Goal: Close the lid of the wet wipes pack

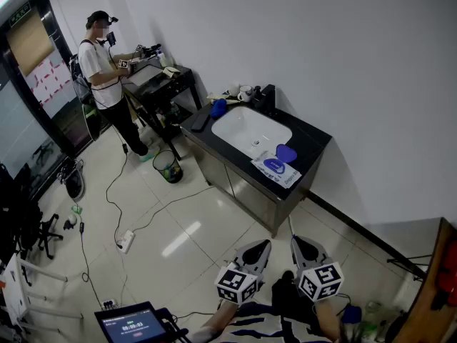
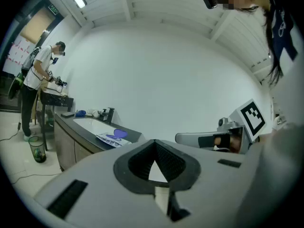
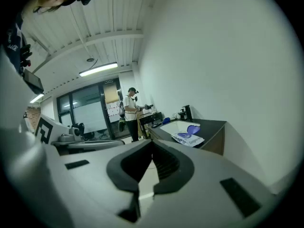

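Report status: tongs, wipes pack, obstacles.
Shut and empty: left tongs, right tongs. Far off, wipes pack on counter, lid up. No obstacle seen between.

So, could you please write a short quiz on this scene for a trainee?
1. True or false: the blue flip lid of the white-and-blue wet wipes pack is closed.
2. Where does the pack lie?
A) on the dark countertop, beside the white sink basin
B) inside the basin
C) on the floor
3. Fill in: the left claw and the right claw are both ____ and hold nothing.
Key: 1 false; 2 A; 3 shut.
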A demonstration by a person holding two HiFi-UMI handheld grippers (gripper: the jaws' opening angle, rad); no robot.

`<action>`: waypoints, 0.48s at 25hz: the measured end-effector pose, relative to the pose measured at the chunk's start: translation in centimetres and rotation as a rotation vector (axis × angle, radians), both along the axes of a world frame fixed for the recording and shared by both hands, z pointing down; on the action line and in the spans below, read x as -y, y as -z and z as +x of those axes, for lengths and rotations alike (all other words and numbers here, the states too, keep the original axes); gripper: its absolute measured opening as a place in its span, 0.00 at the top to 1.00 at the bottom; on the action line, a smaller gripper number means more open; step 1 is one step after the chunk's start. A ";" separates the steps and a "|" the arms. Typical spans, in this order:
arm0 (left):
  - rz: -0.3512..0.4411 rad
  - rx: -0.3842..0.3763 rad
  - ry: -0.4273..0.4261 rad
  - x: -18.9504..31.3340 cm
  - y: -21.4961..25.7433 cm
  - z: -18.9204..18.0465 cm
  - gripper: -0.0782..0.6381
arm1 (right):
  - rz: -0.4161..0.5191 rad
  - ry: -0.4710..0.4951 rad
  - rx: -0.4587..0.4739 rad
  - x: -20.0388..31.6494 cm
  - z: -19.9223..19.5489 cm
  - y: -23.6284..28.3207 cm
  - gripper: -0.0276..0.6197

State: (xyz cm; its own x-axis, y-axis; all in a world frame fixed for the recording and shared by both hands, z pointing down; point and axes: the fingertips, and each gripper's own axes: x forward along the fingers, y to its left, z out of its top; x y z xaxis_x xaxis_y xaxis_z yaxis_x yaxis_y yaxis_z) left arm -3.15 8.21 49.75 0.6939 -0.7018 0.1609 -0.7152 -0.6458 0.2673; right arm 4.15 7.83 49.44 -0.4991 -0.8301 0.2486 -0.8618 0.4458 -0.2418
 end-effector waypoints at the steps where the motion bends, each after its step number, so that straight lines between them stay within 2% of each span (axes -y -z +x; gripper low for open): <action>1: 0.000 -0.003 0.014 1.0 0.4 0.3 0.89 | -0.002 0.010 -0.001 0.9 0.4 0.4 0.96; 7: -0.008 -0.003 0.091 7.5 0.0 3.5 0.89 | -0.010 0.075 0.030 7.6 3.9 0.2 0.96; 12: -0.038 0.003 0.158 10.8 -1.4 5.1 0.89 | -0.033 0.133 0.038 11.3 6.1 -1.4 0.96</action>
